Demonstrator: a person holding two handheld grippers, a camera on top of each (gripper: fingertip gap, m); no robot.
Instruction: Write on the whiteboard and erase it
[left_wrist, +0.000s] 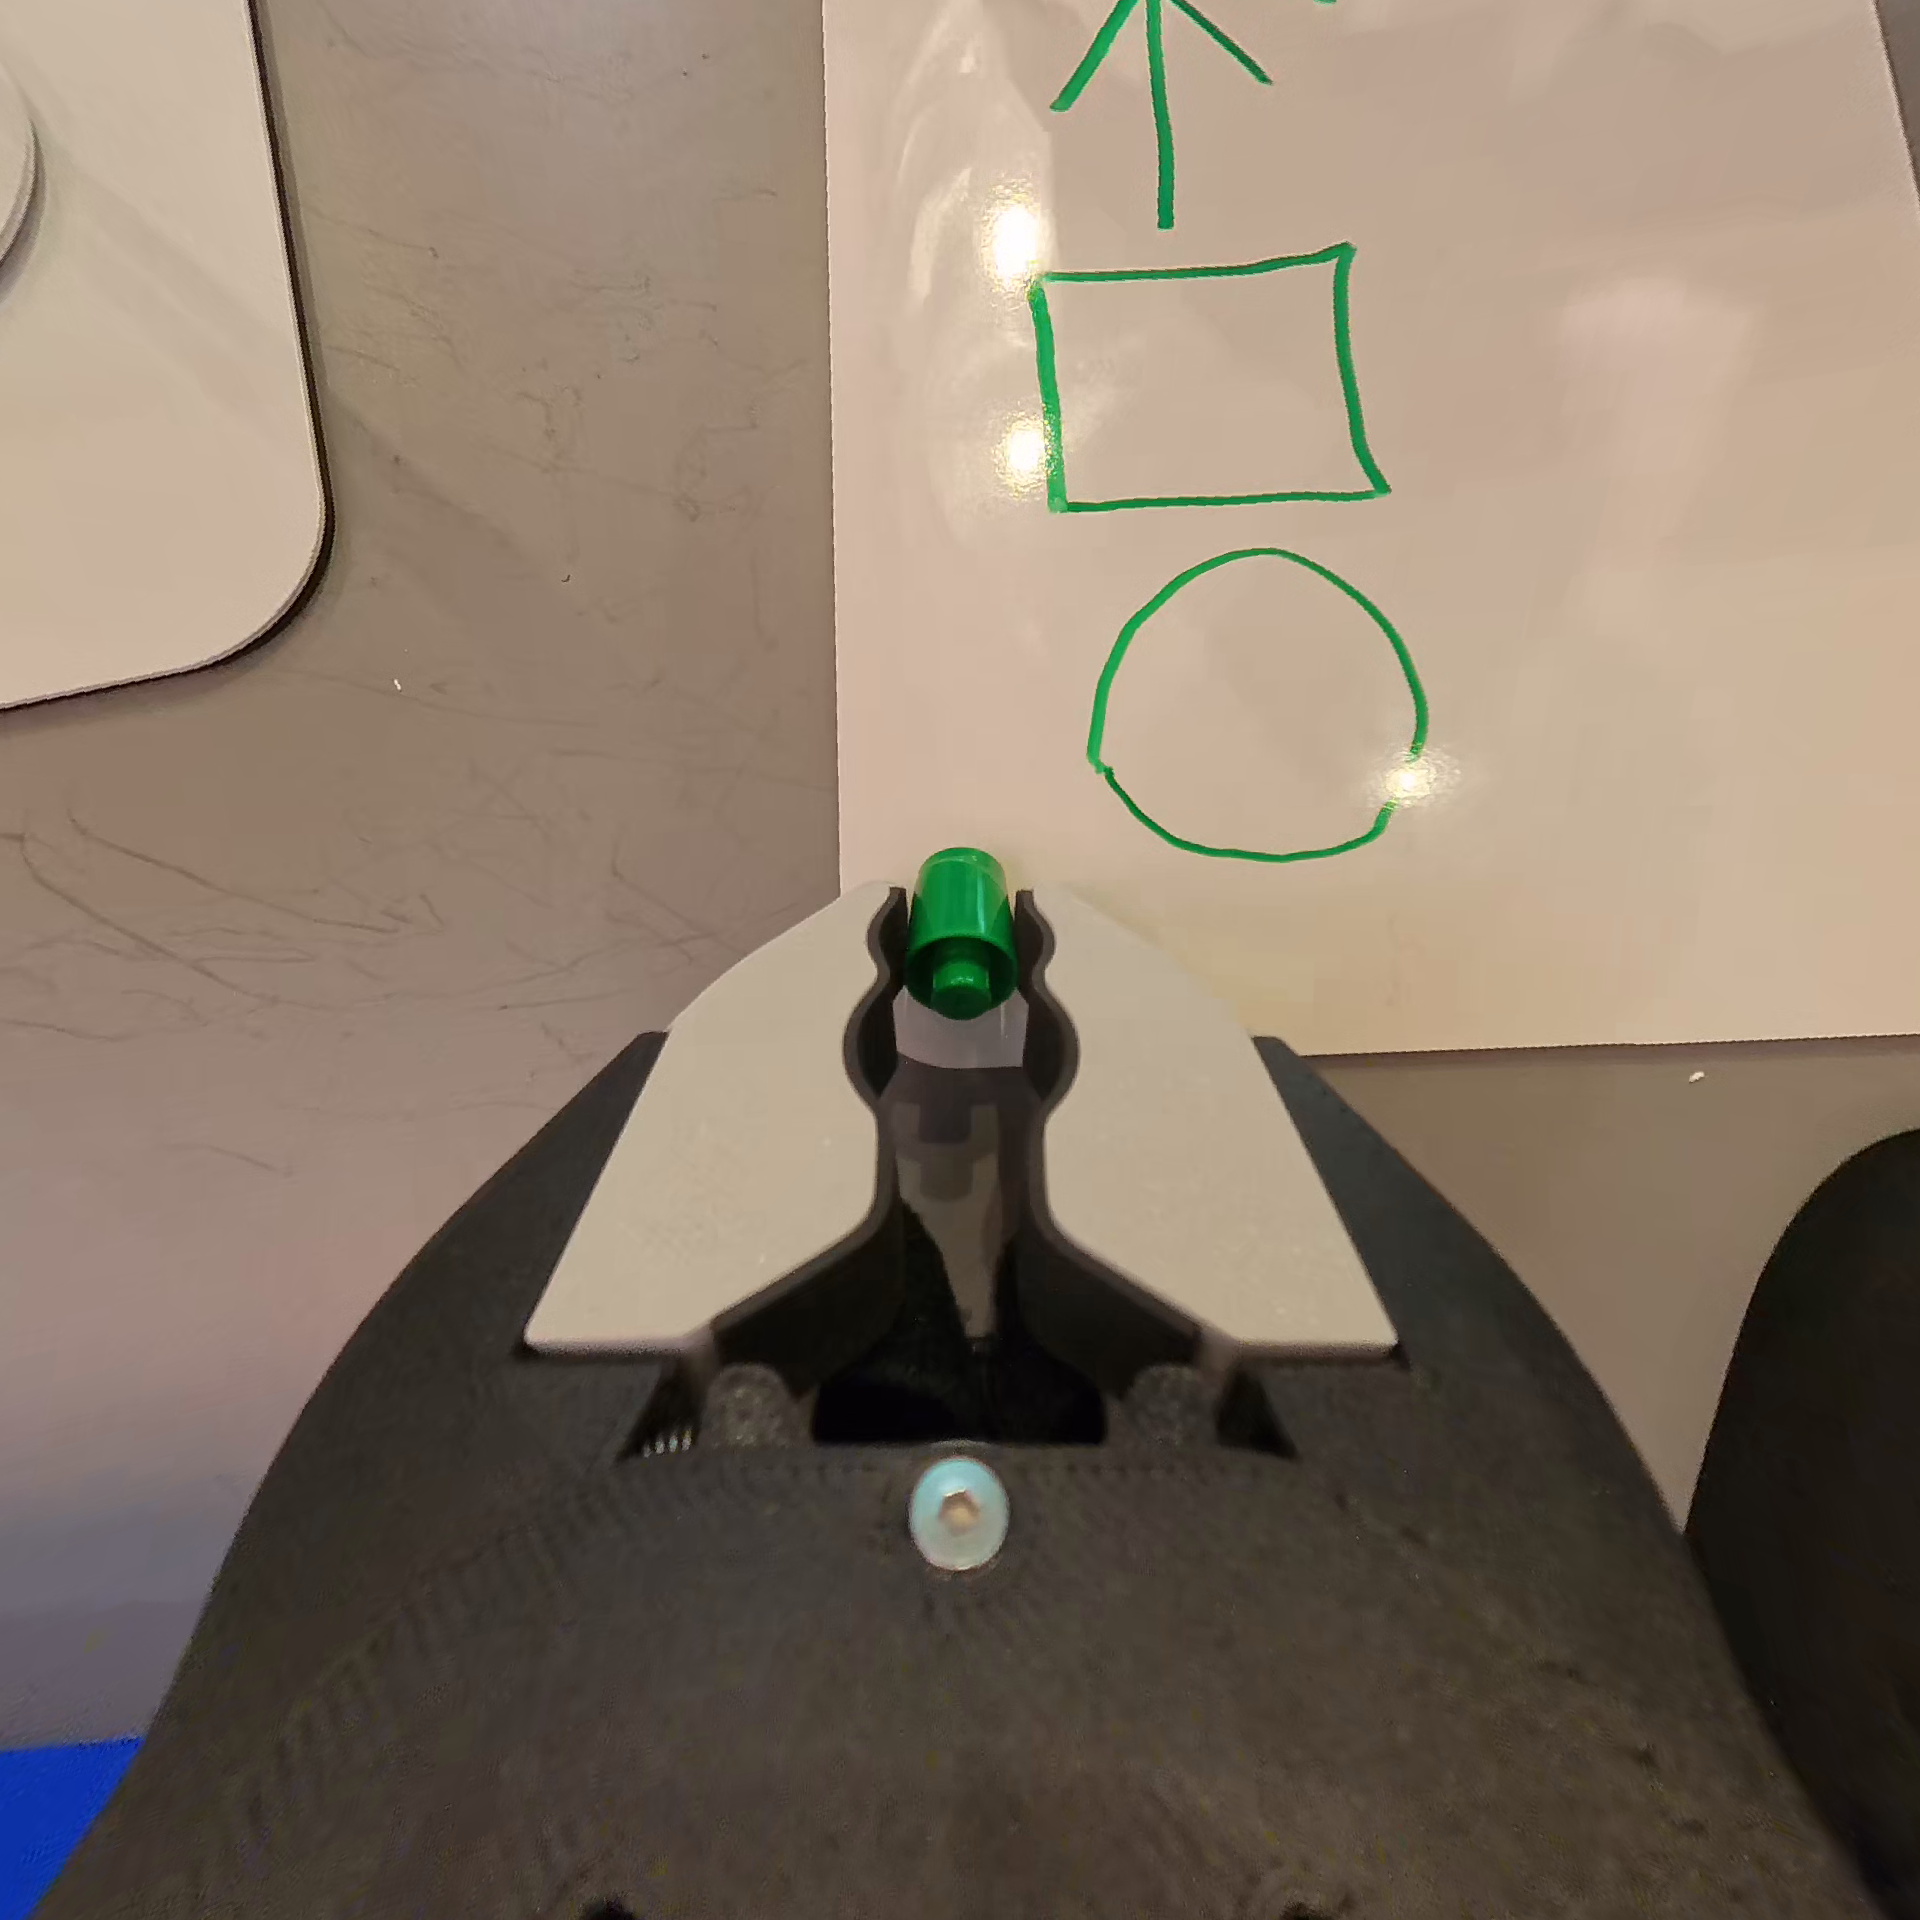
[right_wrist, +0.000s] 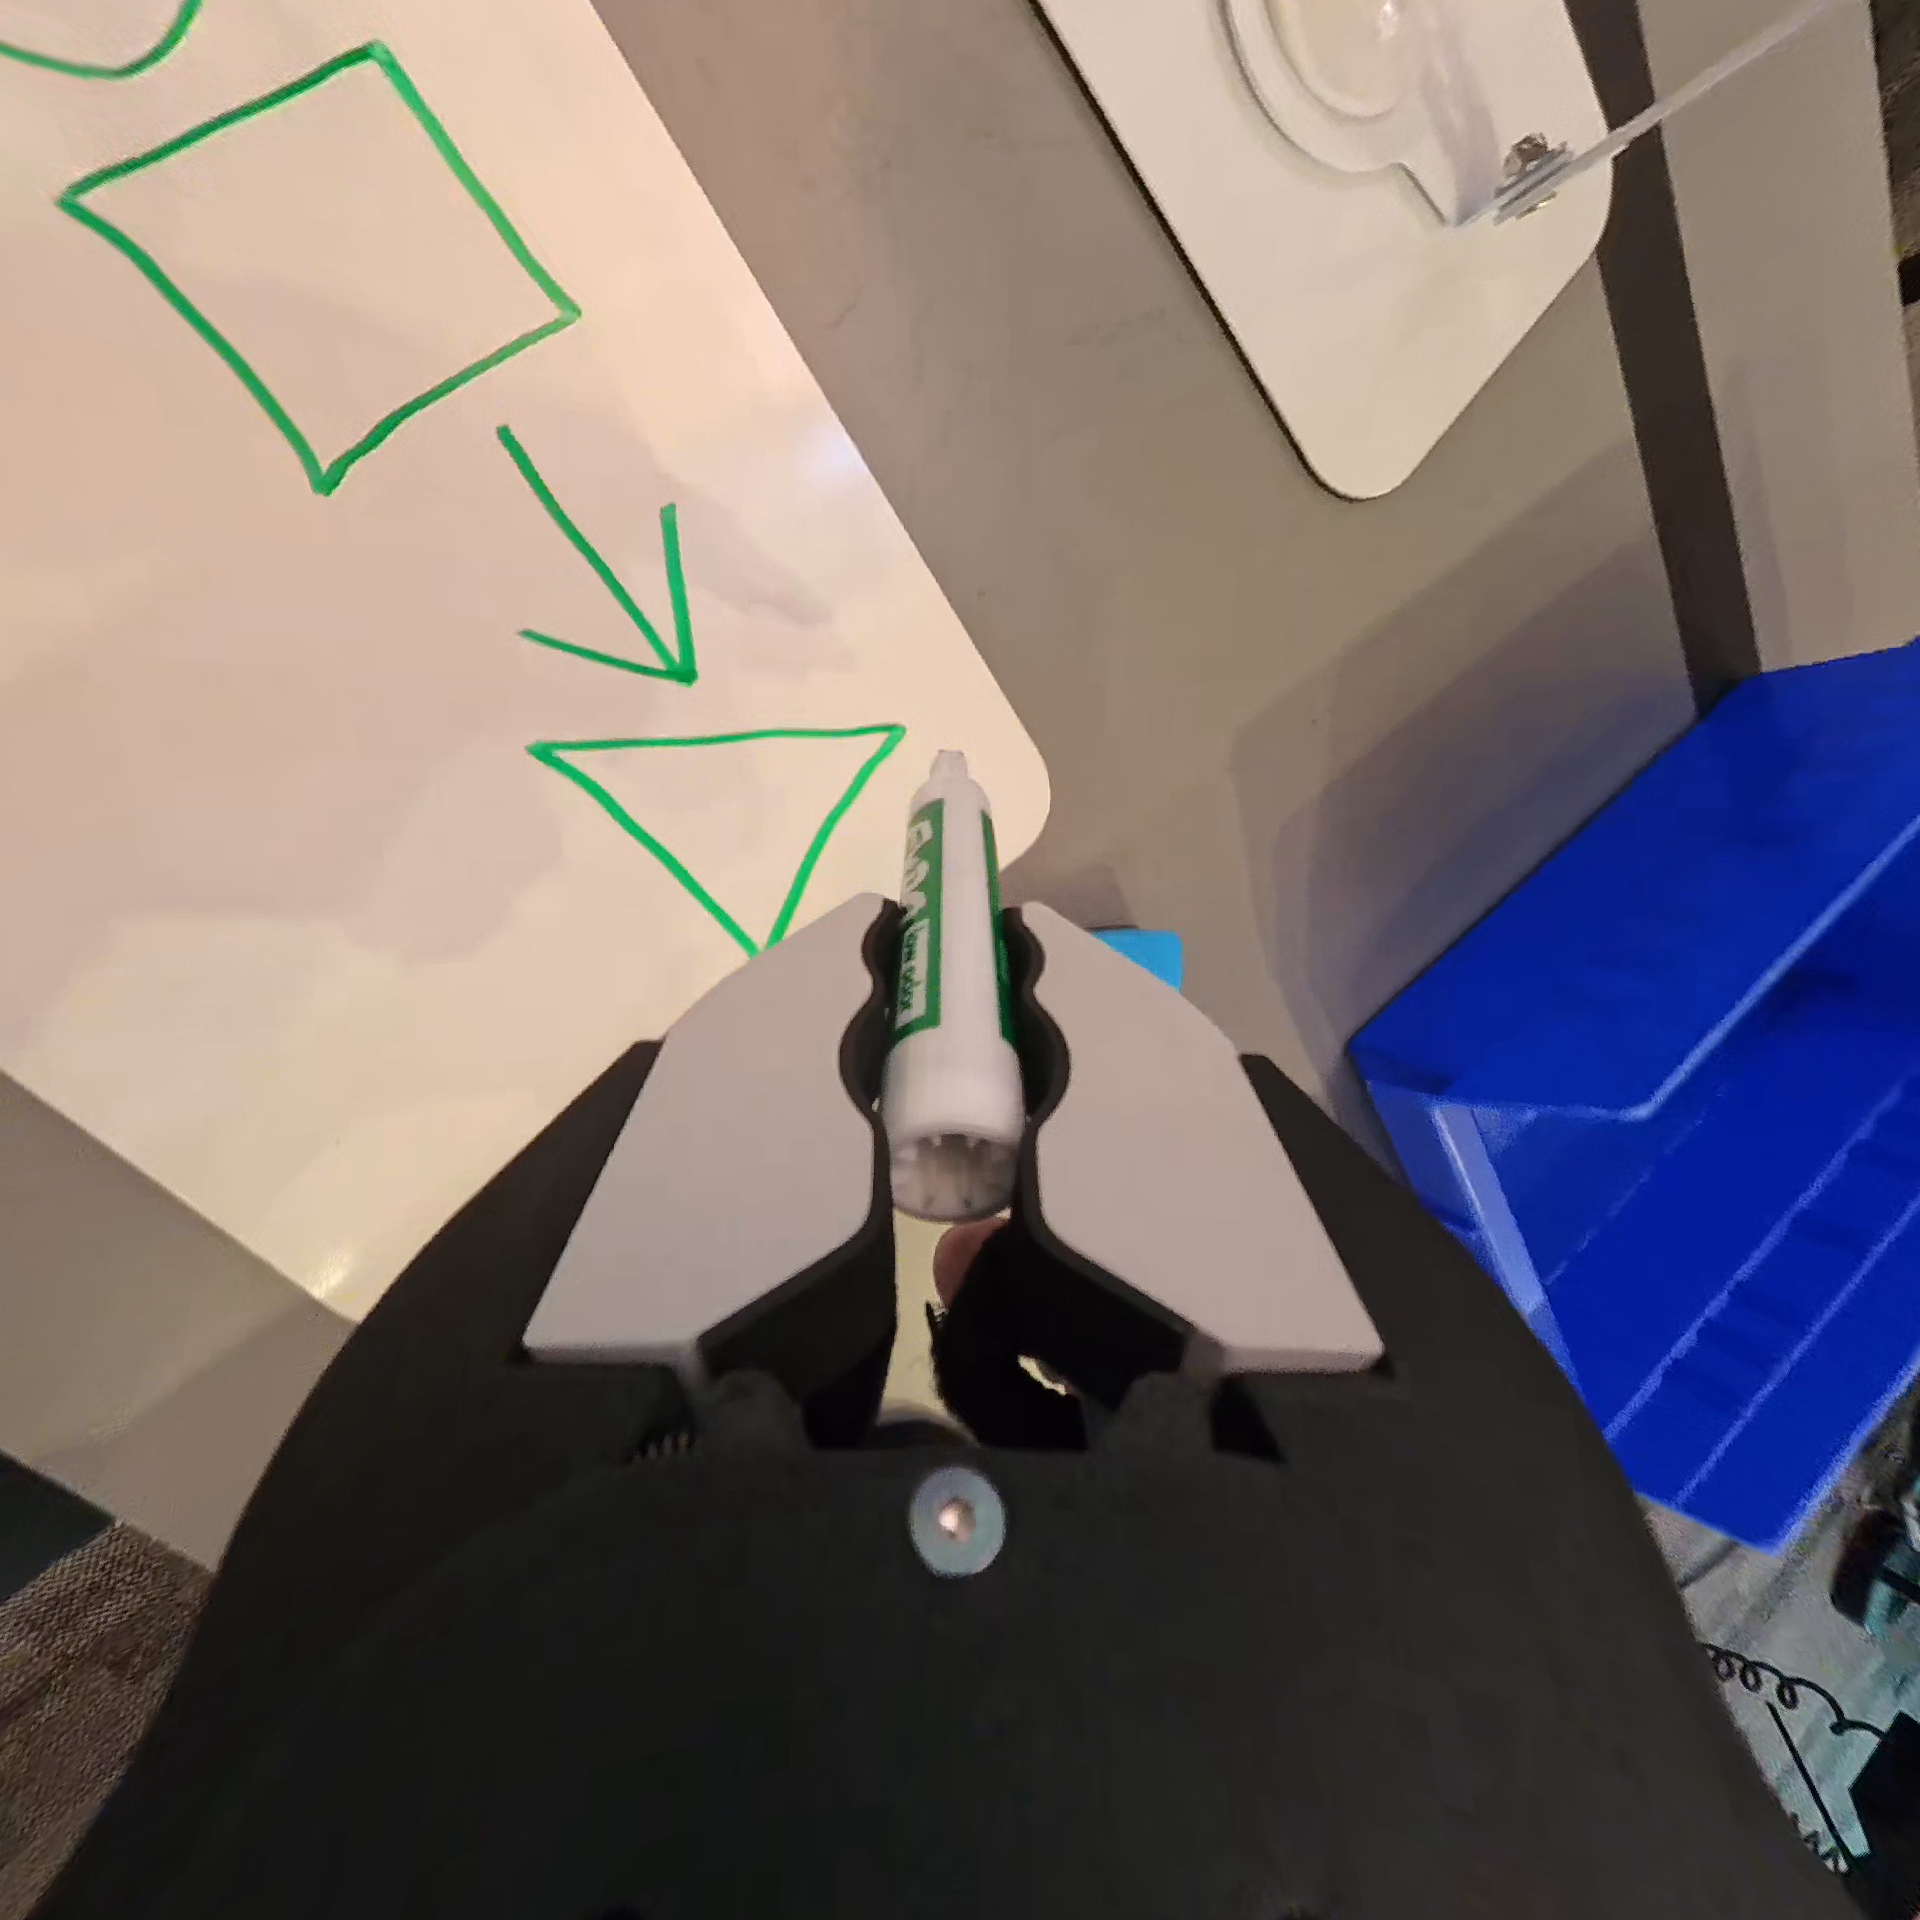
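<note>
Right claw around green-labelled marker

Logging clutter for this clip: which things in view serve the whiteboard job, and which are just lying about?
In use:
whiteboard with green shapes
marker, uncapped, clamped in the right gripper
green cap, clamped in the left gripper

Lying about:
blue bin
white pad with a round fitting
small light-blue block

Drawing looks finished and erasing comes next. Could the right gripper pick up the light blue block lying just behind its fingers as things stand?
Probably not yet: the right gripper is clamped on the marker, so it cannot take the blue block.
</note>
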